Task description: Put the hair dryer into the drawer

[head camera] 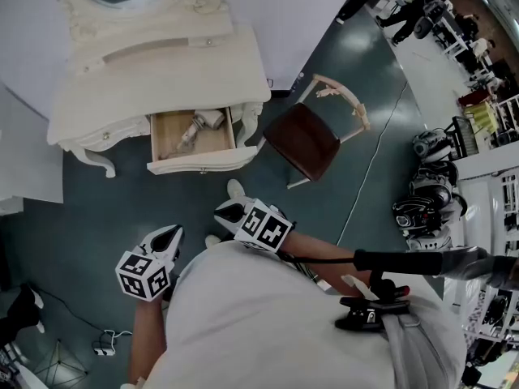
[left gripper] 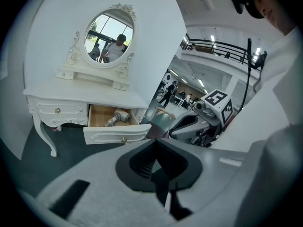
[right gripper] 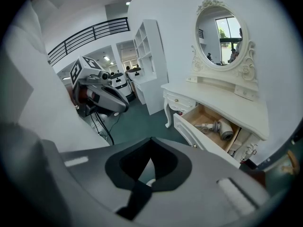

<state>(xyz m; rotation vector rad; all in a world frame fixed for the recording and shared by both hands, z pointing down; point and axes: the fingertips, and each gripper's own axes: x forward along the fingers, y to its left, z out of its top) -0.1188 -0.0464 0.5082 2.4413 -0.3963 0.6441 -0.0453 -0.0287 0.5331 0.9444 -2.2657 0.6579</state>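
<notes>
**Holding both grippers shut and empty, well back from the hair dryer (head camera: 199, 126) lying in the open drawer (head camera: 203, 165)**

Standing on a dark teal floor (head camera: 97, 201) in front of a white dressing table (head camera: 162, 63) and looking steeply down on it. Holding the left gripper (head camera: 173, 233) low and close to the body, just beside the right gripper (head camera: 228, 212), with both pointing forward and down toward the table. Pressing the left gripper's jaws together at the tips, with nothing caught between them. Holding the right gripper's jaws together in the same way, also gripping nothing. Hanging well apart from the drawer and the table, with a stretch of bare floor in between.

Finding the hair dryer inside the drawer, lying on its bare wooden bottom. Showing pale against the wood, with the round barrel toward the rear right corner in the head view and the slimmer end angling toward the front left. Touching neither gripper.

Seeing the drawer pulled far out from under the tabletop, at the right part of the table in the head view, with its white front panel facing the grippers. Seeing a second drawer (left gripper: 57, 110) shut beside it, to the left in the left gripper view. Catching an oval mirror (left gripper: 110, 37) in a carved white frame rising from the back of the tabletop.

Noting a wooden chair (head camera: 304, 140) with a dark red-brown seat just right of the open drawer, turned at an angle, near the drawer's front corner.
</notes>
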